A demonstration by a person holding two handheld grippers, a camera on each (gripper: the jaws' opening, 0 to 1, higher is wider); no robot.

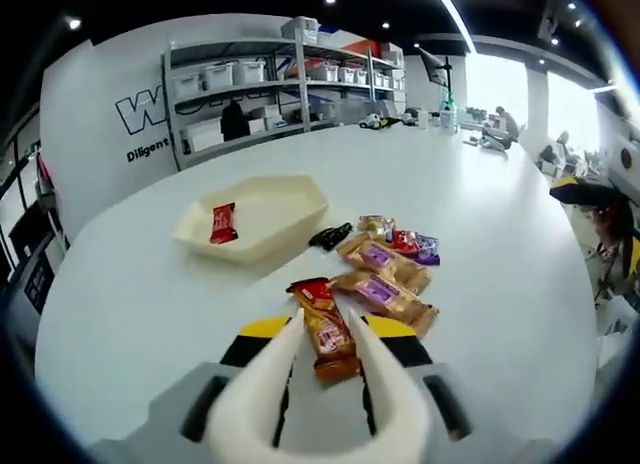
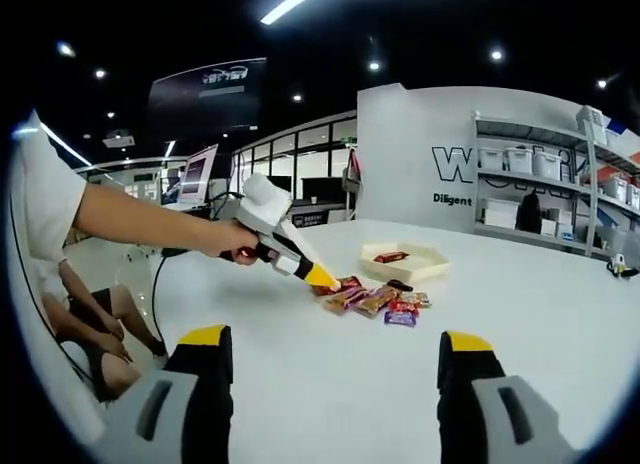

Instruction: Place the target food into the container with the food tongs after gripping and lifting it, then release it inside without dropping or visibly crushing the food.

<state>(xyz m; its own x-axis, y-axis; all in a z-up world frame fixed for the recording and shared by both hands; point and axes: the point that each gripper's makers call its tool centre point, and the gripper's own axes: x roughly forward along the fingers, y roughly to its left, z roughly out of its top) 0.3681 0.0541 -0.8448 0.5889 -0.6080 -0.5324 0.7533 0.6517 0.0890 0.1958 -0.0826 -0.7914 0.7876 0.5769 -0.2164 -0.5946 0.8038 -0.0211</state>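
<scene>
- Desk: large, white, round-edged; carries all the items.
- Shelving: against the far wall, loaded with bins.
- Tray: cream, angular, on the desk beyond the snack pile; one red packet lies inside at its left end.
- Left gripper: white tongs closed around the near end of an orange-red bar, which rests on the desk at the pile's near edge.
- Right gripper: jaws wide apart, holding nothing, well short of the pile.
- Pile: bronze and purple wrappers, touching one another, just beside the tray.
</scene>
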